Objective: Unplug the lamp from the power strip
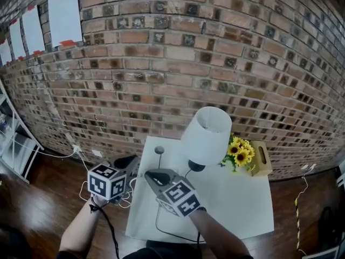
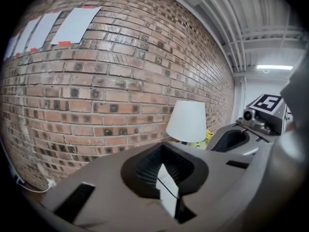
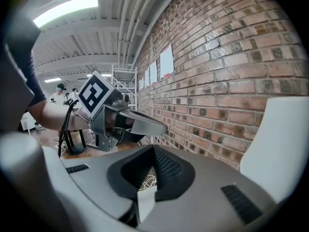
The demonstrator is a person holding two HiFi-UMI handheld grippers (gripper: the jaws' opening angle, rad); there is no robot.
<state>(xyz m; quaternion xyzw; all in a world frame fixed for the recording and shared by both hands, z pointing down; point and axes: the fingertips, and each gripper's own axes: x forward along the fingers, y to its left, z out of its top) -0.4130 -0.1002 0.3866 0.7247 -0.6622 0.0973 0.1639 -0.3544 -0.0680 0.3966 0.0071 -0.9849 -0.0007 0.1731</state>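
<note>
The lamp stands on the white table, with a white shade over a black base. Its black cord runs over the table toward the front edge. No power strip shows in any view. My left gripper hovers past the table's left edge, shut and empty; the lamp is ahead of it. My right gripper hangs over the table's left part, shut with nothing in it. The two tips are close together. The left gripper is beside the right one, and the lampshade fills the right edge there.
Sunflowers and a tan tissue box sit at the table's back right. A brick wall rises behind. White cables lie on the wooden floor left of the table, and one runs to the wall. A metal shelf stands far left.
</note>
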